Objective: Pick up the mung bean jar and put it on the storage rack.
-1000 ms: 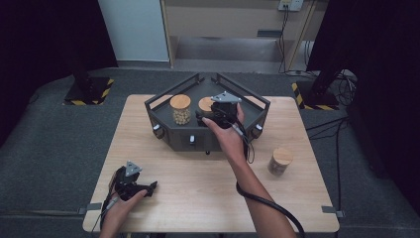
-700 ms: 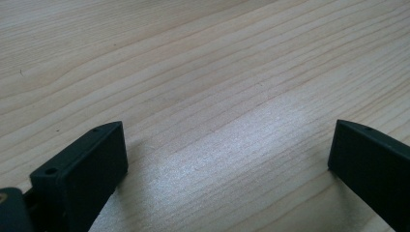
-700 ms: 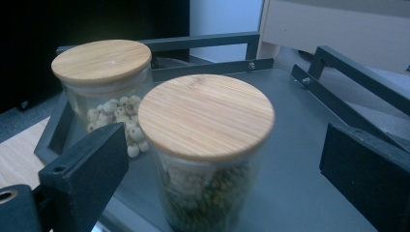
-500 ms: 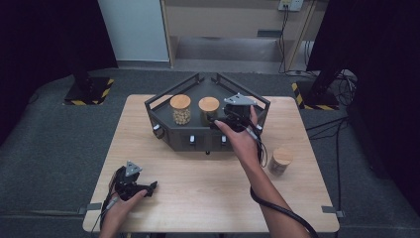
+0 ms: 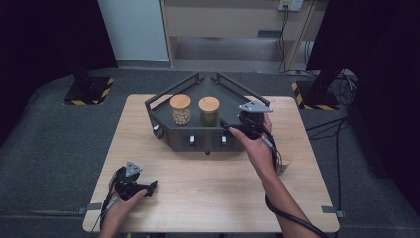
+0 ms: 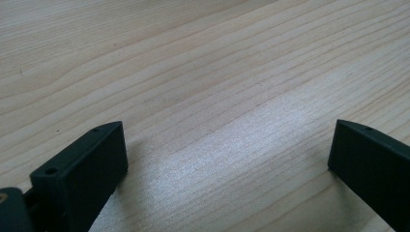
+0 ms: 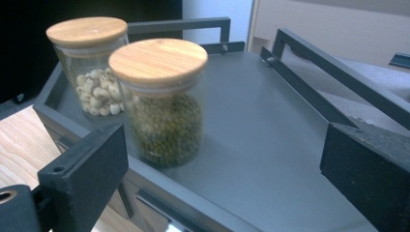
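Hovering: right hand-held gripper (image 5: 246, 120) wide, empty, over tray (image 5: 198, 89) right side | green-bean jar (image 5: 209, 111) stands upright in tray, just left of it; third jar (image 5: 286, 161) near-right on desk (image 5: 208, 193) | since earlier: slid right off jar | left hand-held gripper (image 5: 136, 186) wide, idle.
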Demonstrator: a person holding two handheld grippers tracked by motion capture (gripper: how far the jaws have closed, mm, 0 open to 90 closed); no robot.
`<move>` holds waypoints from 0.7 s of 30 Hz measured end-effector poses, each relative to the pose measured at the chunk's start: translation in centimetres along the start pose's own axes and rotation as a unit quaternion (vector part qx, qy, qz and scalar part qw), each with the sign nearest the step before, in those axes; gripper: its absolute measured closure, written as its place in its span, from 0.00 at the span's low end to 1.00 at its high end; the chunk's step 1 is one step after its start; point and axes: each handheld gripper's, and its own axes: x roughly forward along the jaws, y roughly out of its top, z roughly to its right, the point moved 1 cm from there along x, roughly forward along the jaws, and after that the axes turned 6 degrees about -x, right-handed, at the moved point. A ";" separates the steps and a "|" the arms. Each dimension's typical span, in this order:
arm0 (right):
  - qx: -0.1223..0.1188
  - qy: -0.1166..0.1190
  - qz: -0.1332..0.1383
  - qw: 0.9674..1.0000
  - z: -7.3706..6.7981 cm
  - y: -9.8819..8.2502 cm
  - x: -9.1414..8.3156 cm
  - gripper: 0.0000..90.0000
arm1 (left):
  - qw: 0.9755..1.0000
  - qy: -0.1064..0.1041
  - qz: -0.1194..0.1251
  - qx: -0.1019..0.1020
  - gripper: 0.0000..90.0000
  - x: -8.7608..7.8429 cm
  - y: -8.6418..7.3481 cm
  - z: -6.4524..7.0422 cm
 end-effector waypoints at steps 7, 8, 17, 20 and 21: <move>0.004 -0.006 -0.002 1.000 1.0 -0.9 -1.3 0.03 | 1.000 0.000 0.000 0.000 0.00 0.0 0.0 0.0; 0.003 -0.007 -0.003 1.000 1.1 -1.0 -1.5 0.03 | 1.000 0.000 0.000 0.000 0.00 0.0 0.0 0.0; 0.007 -0.016 -0.008 1.000 2.4 -2.5 -3.8 0.03 | 1.000 0.000 0.000 0.000 0.00 0.0 0.0 0.0; 0.009 -0.019 -0.009 1.000 2.7 -3.0 -4.6 0.03 | 1.000 0.000 0.000 0.000 0.00 0.0 0.0 0.0; 0.009 -0.019 -0.011 1.000 2.9 -3.2 -4.8 0.03 | 1.000 0.000 0.000 0.000 0.00 0.0 0.0 0.0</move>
